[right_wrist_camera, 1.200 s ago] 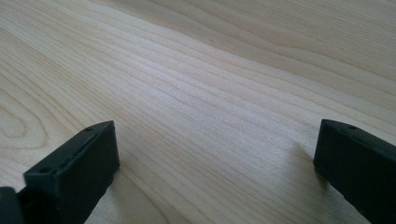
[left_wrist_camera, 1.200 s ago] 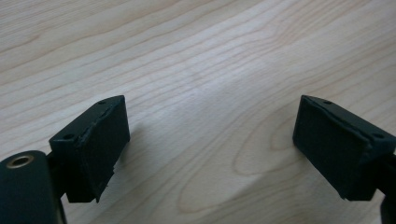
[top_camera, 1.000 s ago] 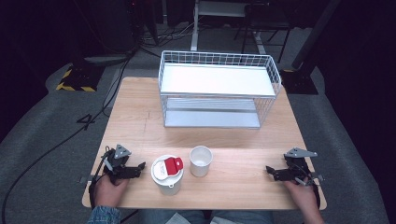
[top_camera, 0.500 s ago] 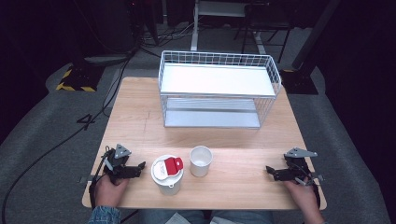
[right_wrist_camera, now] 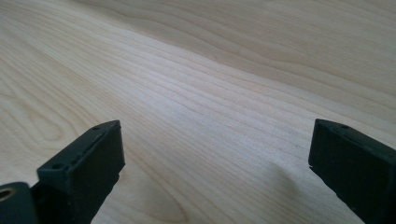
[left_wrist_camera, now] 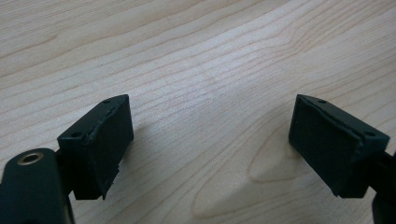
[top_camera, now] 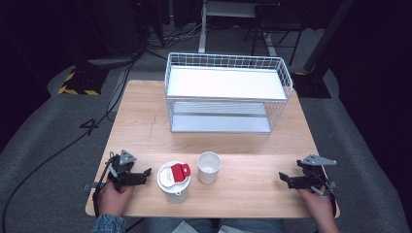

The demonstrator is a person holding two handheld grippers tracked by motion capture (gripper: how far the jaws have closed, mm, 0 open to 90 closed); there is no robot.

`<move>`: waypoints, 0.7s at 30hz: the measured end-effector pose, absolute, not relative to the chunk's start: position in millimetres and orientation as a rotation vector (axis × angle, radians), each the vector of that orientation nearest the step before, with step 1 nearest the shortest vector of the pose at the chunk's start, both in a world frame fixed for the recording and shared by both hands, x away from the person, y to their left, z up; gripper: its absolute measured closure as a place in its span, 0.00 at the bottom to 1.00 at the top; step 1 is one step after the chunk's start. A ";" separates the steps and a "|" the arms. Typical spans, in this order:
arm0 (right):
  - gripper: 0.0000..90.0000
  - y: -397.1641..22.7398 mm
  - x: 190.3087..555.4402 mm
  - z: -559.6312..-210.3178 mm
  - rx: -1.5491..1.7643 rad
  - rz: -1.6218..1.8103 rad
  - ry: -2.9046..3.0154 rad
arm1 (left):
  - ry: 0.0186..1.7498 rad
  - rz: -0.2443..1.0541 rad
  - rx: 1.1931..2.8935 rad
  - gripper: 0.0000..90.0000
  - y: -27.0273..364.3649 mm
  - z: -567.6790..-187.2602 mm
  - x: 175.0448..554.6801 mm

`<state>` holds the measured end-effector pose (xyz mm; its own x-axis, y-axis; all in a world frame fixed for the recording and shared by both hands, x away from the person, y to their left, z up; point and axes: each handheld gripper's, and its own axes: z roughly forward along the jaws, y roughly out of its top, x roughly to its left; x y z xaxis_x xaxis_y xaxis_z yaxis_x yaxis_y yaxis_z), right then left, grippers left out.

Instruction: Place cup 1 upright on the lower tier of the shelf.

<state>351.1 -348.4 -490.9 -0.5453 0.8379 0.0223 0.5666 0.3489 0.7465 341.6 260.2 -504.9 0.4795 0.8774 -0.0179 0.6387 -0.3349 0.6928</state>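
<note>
Nothing on the tabletop (top_camera: 145, 131) has moved; left tool (top_camera: 144, 175) gapes empty near the lidded cup (top_camera: 174, 180), while right tool (top_camera: 284, 179), also wide and empty, has just been closing slightly.

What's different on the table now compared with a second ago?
The right tongs have just been closing a little, with nothing between them. Nothing was picked up or let go. The left tongs, the lidded cup, the open cup and the wire rack stayed put.
</note>
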 end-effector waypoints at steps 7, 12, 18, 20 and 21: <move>0.04 -335.3 336.6 -473.0 1.145 1.074 2.284 | 1.252 0.475 2.082 0.16 259.9 -505.1 341.3; 0.06 -318.2 327.9 -459.3 1.064 1.121 2.321 | 1.252 0.474 2.083 0.16 259.9 -505.0 341.4; 0.06 -300.6 322.3 -449.3 0.994 1.189 2.345 | 1.252 0.472 2.084 0.16 260.1 -504.9 341.3; 0.06 -292.7 321.1 -447.2 0.966 1.210 2.359 | 1.255 0.474 2.083 0.16 260.1 -505.0 340.8; 0.06 -283.8 321.2 -446.7 0.938 1.228 2.379 | 1.261 0.474 2.079 0.16 259.8 -505.1 340.6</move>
